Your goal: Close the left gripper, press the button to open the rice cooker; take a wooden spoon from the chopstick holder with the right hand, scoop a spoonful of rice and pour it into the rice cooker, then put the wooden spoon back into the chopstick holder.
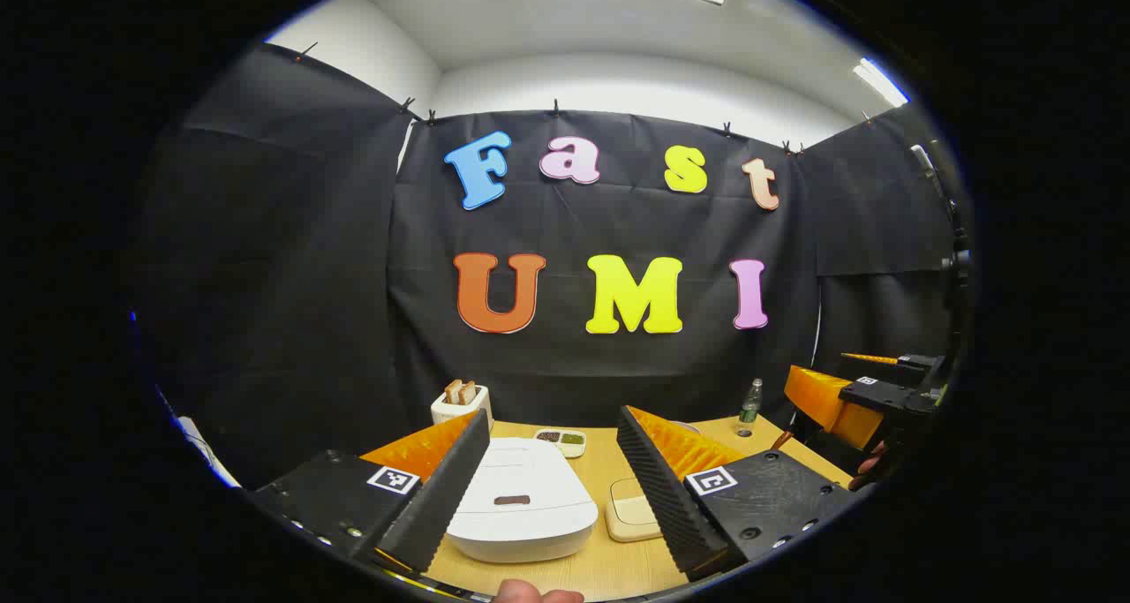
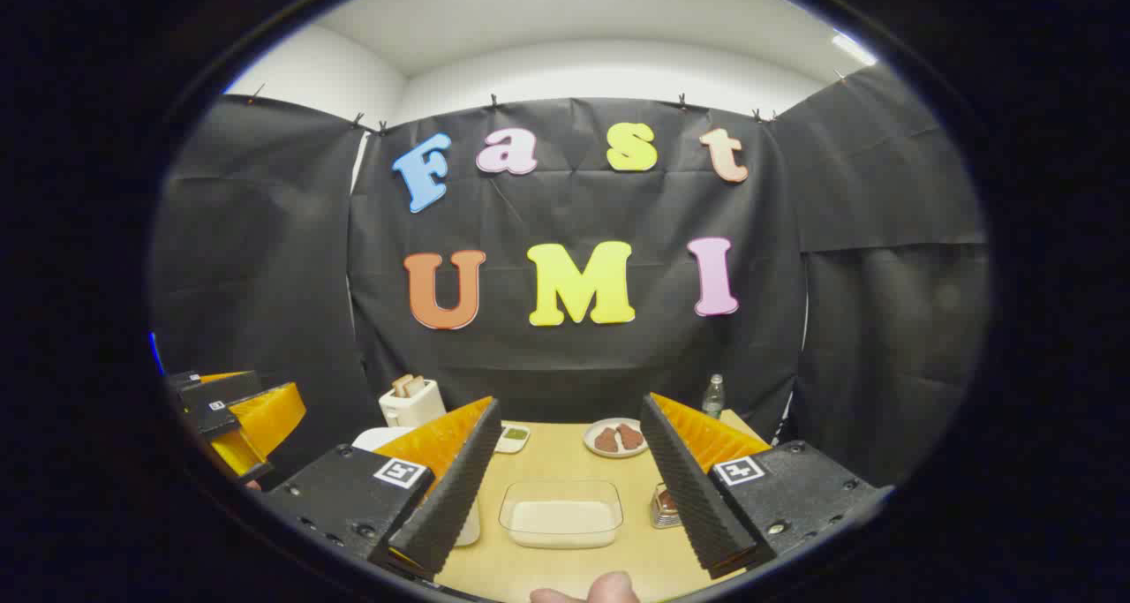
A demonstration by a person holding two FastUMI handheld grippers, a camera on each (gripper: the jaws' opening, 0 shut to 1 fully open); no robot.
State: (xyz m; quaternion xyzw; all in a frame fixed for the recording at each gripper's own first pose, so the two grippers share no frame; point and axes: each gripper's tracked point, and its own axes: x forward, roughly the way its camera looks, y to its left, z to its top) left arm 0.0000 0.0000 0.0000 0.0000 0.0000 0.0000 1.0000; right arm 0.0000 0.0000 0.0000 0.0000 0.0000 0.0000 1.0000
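The white rice cooker (image 1: 521,506) sits on the wooden table with its lid down, a small dark button (image 1: 512,500) on top. My left gripper (image 1: 552,419) hovers open just in front of it, with nothing between the fingers. My right gripper (image 2: 569,403) is also open and holds nothing. Below it stands a clear container of rice (image 2: 561,513). A small metal chopstick holder (image 2: 662,504) peeks out beside the right finger, mostly hidden. The right gripper (image 1: 847,400) also appears at the far right of the left gripper view, and the left gripper (image 2: 238,418) at the left edge of the right gripper view.
A white toaster (image 1: 461,402) with bread stands at the back left. Near it lie a two-part sauce dish (image 1: 561,441), a plate of brown pieces (image 2: 615,438) and a small bottle (image 1: 750,404). A beige square lid (image 1: 631,515) lies right of the cooker.
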